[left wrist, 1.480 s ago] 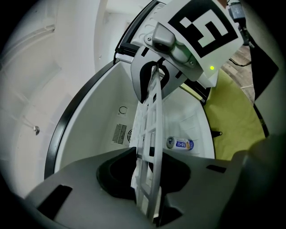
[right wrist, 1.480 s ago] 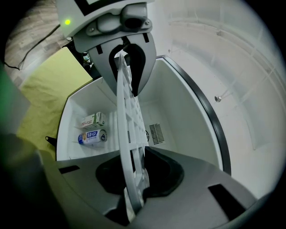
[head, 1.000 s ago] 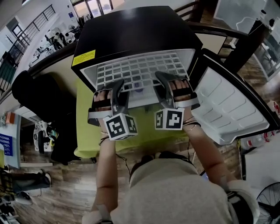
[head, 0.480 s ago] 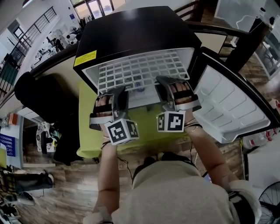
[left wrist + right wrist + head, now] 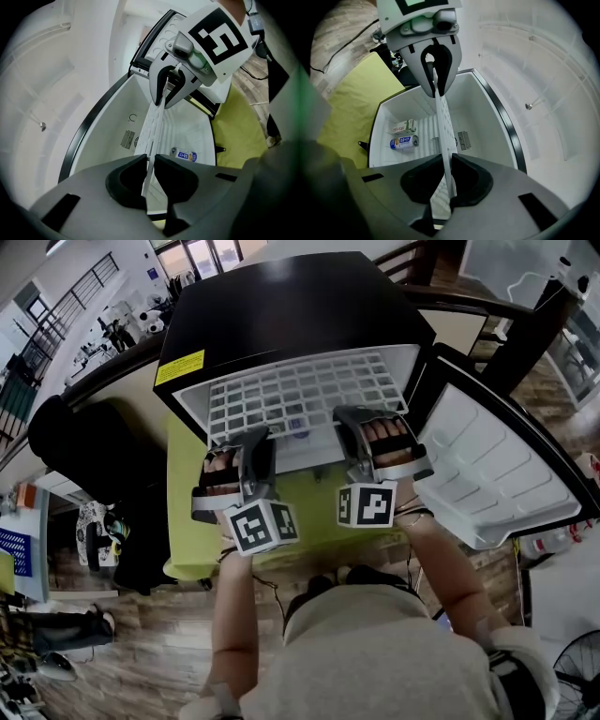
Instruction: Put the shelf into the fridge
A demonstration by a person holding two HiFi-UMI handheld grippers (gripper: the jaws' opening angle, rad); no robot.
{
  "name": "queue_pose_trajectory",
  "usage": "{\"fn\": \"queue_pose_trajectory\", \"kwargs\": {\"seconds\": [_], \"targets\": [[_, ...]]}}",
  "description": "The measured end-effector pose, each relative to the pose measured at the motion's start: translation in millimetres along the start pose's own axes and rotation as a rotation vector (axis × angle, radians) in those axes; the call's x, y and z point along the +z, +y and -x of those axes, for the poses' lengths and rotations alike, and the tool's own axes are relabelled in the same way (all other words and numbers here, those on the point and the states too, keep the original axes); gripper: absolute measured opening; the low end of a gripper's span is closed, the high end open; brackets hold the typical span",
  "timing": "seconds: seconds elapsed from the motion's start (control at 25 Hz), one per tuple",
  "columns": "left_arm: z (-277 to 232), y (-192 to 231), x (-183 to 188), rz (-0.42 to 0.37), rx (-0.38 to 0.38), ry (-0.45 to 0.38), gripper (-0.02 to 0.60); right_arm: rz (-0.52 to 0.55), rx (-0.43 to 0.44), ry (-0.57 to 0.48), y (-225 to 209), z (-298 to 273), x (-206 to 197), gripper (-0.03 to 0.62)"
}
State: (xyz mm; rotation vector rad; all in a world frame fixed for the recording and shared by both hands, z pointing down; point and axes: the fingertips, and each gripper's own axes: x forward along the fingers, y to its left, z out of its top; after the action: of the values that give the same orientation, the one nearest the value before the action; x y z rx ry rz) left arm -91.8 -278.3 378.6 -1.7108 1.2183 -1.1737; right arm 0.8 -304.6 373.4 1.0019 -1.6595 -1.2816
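The white wire shelf (image 5: 300,395) lies level in the mouth of the black mini fridge (image 5: 291,306), its front edge sticking out toward me. My left gripper (image 5: 255,437) and right gripper (image 5: 349,420) have just been closing, and each is shut on that front edge, left and right of the middle. In the left gripper view the shelf (image 5: 154,126) runs edge-on between the pads of my left gripper (image 5: 150,161), with the right gripper (image 5: 166,91) clamped further along. The right gripper view mirrors this: shelf (image 5: 444,122), right gripper (image 5: 447,166), left gripper (image 5: 436,70).
The fridge door (image 5: 487,465) stands wide open to the right. A can (image 5: 404,142) and a small carton (image 5: 404,126) lie on the fridge floor under the shelf. The fridge stands on a yellow-green table (image 5: 309,512). A dark chair (image 5: 84,446) is at the left.
Both grippers' jaws have closed from wide open onto the shelf's front edge. The hands and the shelf have barely shifted.
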Motion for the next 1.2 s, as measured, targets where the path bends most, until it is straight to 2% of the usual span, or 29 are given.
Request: {"fn": "queue_pose_trajectory", "kwargs": {"seconds": [0.68,1.2], "targets": [[-12.5,4.5,-3.1,0.001,-0.037,-0.014,0.069,-0.032,-0.004,-0.003,-4.7,-11.7,-1.3,0.063],[-30.9,11.4,-6.3,0.012,-0.024,-0.012,0.067,-0.054,0.003,0.009,-8.1,-31.5,-5.5,0.064]]}}
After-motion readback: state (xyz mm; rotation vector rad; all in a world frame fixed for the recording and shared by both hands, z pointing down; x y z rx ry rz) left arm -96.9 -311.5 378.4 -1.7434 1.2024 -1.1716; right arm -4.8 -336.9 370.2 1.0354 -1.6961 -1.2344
